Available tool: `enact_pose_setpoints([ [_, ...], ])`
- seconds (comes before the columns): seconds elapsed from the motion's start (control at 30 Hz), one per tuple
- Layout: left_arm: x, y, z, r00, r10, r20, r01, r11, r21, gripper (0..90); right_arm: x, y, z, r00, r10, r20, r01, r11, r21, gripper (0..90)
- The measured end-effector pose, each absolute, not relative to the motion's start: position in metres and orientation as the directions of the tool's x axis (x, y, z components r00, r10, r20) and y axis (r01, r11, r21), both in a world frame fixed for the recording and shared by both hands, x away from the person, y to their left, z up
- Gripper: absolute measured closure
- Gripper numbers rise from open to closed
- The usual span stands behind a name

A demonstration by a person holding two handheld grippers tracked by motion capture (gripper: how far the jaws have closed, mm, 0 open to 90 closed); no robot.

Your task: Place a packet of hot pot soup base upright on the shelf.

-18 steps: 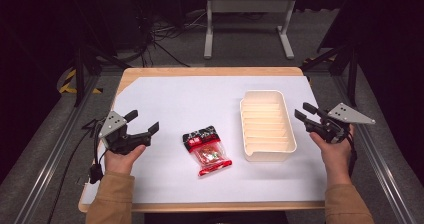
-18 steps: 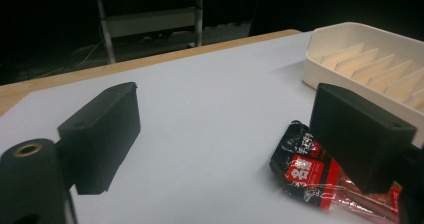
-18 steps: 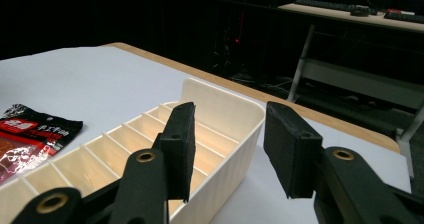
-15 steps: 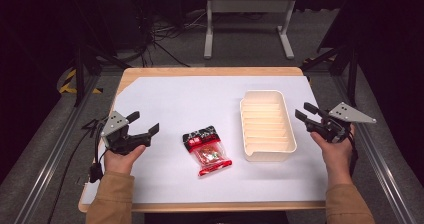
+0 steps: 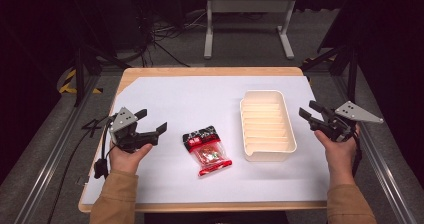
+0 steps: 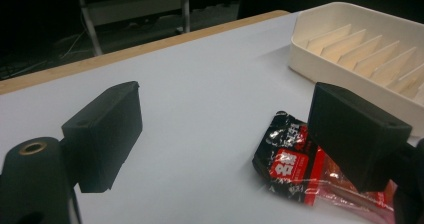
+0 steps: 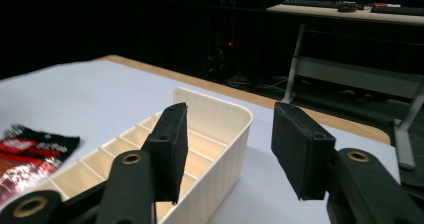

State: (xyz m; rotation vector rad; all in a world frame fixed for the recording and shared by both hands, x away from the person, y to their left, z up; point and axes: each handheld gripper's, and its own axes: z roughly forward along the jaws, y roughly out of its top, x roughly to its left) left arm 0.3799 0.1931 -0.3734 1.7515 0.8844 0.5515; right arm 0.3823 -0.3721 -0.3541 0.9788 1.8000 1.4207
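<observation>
Left claw has its jaws spread wide with nothing between them, hovering over the white tabletop. A black-and-red snack packet lies partly behind the right-hand jaw, and a cream divided tray sits just beyond it.

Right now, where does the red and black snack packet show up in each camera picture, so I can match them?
High view: the snack packet lies on the white sheet, centre, just left of the cream tray.
Left gripper view: lower right, partly behind the right-hand finger, tray beyond it.
Right gripper view: far left edge, left of the tray.
Shared landmark: the cream divided tray.
</observation>
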Motion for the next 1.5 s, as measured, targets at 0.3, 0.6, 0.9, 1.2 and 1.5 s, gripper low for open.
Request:
enact_pose_setpoints([
  [0.3, 0.386, 0.175, -0.368, 0.662, 0.747, -0.064, 0.293, -0.179, 0.939, 18.7, 0.379, -0.376, -0.351, -0.524, 0.852, -0.002, 0.173, 0.109, 0.979, 41.2],
  [0.6, 0.398, 0.158, -0.372, 0.695, 0.712, -0.098, 0.348, -0.214, 0.913, 22.4, 0.378, -0.376, -0.349, -0.535, 0.845, 0.011, 0.193, 0.110, 0.975, 36.9],
  [0.9, 0.415, 0.152, -0.387, 0.705, 0.697, -0.128, 0.451, -0.301, 0.840, 32.9, 0.381, -0.374, -0.352, -0.538, 0.843, 0.011, 0.210, 0.122, 0.970, 36.4],
  [1.2, 0.431, 0.145, -0.410, 0.707, 0.665, -0.241, 0.567, -0.329, 0.755, 36.6, 0.384, -0.369, -0.355, -0.554, 0.832, 0.010, 0.231, 0.143, 0.962, 35.9],
  [1.5, 0.436, 0.147, -0.422, 0.683, 0.665, -0.302, 0.628, -0.324, 0.708, 44.8, 0.384, -0.368, -0.356, -0.559, 0.829, 0.006, 0.235, 0.151, 0.960, 35.7],
])
